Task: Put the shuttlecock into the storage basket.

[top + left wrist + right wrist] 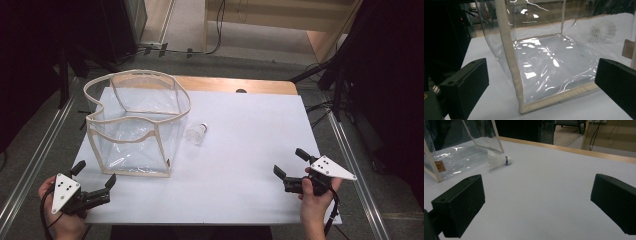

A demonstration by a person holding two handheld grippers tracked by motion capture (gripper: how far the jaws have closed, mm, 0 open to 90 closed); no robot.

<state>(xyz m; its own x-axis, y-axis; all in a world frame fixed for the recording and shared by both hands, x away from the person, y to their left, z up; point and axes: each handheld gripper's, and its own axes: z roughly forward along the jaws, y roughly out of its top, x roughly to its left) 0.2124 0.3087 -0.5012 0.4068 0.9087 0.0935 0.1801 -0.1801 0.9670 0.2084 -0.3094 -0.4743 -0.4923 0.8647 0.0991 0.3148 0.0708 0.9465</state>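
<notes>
Left gripper [95, 187]: at the near left edge of the table, jaws spread wide and holding nothing. It faces the near corner of the bag, seemingly poised to steady it.

Clear bag [135, 125]: a transparent plastic bag with cream fabric trim stands upright on the left half of the table. Its mouth gapes upward, so something could be dropped in from above. In the left gripper view its trimmed corner seam [510, 57] stands between the jaws but farther off, untouched.

Shuttlecock [196, 133]: a white shuttlecock lies on its side on the table, just right of the bag and outside it. Its cork tip points right and slightly away.

Table [250, 150]: a white surface with a wooden strip along the far edge.

Right gripper [290, 167]: at the near right, jaws wide apart and empty. It points left and far toward the shuttlecock, well apart from it, likely lined up to fetch it.
</notes>
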